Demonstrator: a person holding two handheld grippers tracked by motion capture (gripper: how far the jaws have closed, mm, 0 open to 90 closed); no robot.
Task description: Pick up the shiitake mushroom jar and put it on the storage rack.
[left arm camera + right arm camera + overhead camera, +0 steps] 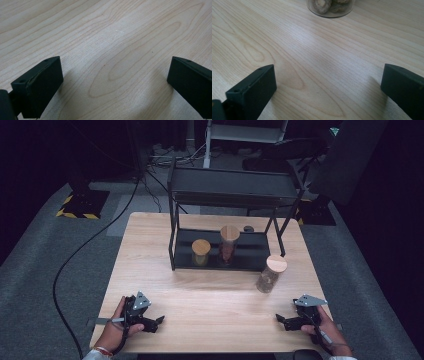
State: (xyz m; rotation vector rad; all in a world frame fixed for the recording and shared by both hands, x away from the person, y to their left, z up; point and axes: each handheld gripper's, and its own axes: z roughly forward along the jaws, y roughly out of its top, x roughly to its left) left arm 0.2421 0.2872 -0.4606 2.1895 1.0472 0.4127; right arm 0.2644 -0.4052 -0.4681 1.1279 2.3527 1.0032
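Both the left gripper (159, 321) and right gripper (280, 319) rest spread wide and empty on the near table (210, 295); the unlabelled jar (270, 274) stands far right

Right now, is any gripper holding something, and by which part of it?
Nothing is held. The left gripper and the right gripper both have their jaws wide open over the bare table.

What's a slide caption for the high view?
Both grippers, left and right, rest open on the table before a jar beside a rack.
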